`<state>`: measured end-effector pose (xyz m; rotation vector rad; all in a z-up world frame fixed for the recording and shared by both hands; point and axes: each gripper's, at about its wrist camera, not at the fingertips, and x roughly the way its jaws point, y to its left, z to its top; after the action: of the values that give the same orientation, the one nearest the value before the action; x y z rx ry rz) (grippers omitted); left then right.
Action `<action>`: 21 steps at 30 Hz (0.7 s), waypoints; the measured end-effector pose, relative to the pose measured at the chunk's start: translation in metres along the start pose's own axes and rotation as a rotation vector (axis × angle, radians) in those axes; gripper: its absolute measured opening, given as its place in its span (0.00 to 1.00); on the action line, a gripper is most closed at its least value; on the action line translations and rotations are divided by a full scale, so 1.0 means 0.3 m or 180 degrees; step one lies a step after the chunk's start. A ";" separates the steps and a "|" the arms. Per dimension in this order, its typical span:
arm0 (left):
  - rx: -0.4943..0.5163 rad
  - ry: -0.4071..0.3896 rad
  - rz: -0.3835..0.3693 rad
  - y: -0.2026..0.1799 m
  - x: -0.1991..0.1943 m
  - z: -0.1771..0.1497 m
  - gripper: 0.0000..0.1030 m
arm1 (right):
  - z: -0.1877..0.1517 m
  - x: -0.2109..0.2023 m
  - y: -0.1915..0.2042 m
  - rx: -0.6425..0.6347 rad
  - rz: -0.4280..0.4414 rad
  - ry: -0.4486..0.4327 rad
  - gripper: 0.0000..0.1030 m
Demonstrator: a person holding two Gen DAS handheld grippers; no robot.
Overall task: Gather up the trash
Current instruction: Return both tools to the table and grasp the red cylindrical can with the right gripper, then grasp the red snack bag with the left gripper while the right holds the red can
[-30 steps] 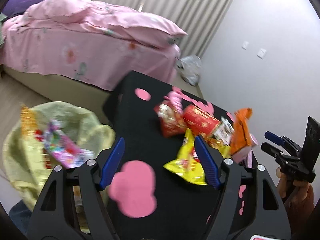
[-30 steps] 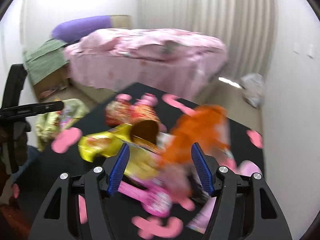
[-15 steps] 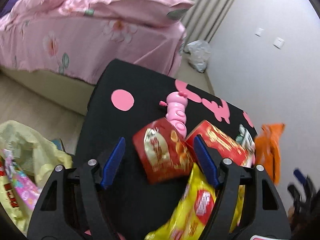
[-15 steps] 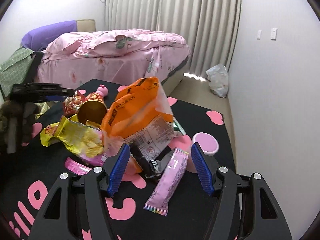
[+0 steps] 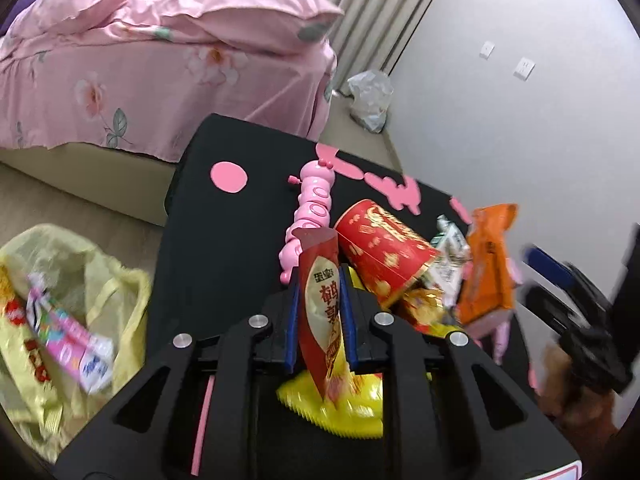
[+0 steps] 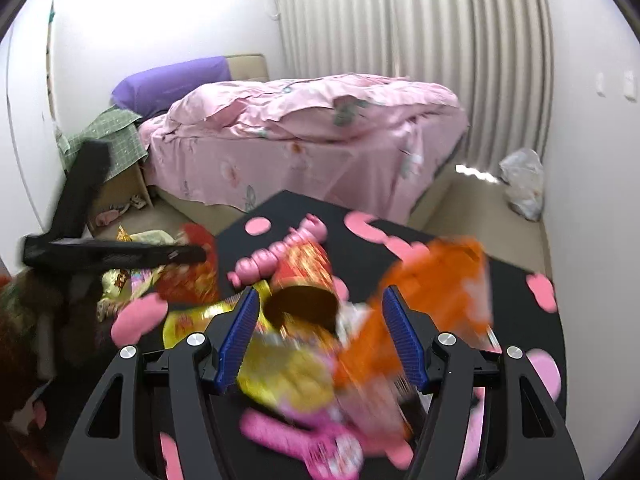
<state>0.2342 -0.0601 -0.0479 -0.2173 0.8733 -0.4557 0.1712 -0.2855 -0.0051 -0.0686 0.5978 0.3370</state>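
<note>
- The red snack packet (image 5: 320, 300) stands on edge between the blue pads of the left gripper (image 5: 320, 300), its long axis running from the gripper out toward the pink caterpillar toy (image 5: 310, 208), top end tilted slightly up.
- The left gripper's jaws are closing, and both pads already press the packet's flat sides.
- Under the packet's near end lies a yellow snack bag (image 5: 340, 404) on the black table (image 5: 224, 248).
- Just right of the packet a red paper cup (image 5: 380, 248) lies on its side, base pointing toward the toy.
- Further right an orange bag (image 5: 486, 264) stands upright.
- Left of the table, on the floor, a yellow trash bag (image 5: 80, 300) sits open with wrappers inside.
- The right gripper (image 6: 320, 336) is spread wide and holds nothing, blurred litter below it: the cup's dark mouth faces it.
</note>
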 end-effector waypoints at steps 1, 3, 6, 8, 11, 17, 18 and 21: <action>-0.0036 -0.0015 -0.0078 0.008 -0.036 -0.011 0.16 | 0.026 0.036 0.020 -0.0078 0.0048 0.0028 0.59; -0.0072 0.0003 -0.0179 0.012 -0.069 -0.027 0.16 | 0.061 0.110 0.034 -0.0122 0.0097 0.0132 0.59; -0.0138 0.0063 -0.0293 0.027 -0.101 -0.080 0.16 | 0.080 0.238 0.017 0.0001 0.0137 0.0371 0.59; -0.0200 0.0146 -0.0319 0.044 -0.099 -0.132 0.16 | 0.069 0.304 0.005 0.0063 0.0089 0.0532 0.59; -0.0185 0.0240 -0.0296 0.061 -0.077 -0.196 0.22 | 0.036 0.370 -0.002 0.0130 0.0160 0.0783 0.59; -0.0251 0.0198 -0.0286 0.083 -0.068 -0.229 0.37 | 0.014 0.323 -0.002 0.0201 0.0254 0.0695 0.48; -0.0247 0.0200 -0.0279 0.086 -0.066 -0.228 0.38 | 0.023 0.302 -0.005 0.0241 0.0291 0.0641 0.46; -0.0209 0.0180 -0.0264 0.080 -0.073 -0.238 0.51 | 0.056 0.207 -0.002 0.0213 0.0226 0.0392 0.46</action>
<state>0.1735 -0.0286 -0.0865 -0.3030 0.9380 -0.5130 0.2285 -0.2652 -0.0262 -0.0038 0.7344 0.3831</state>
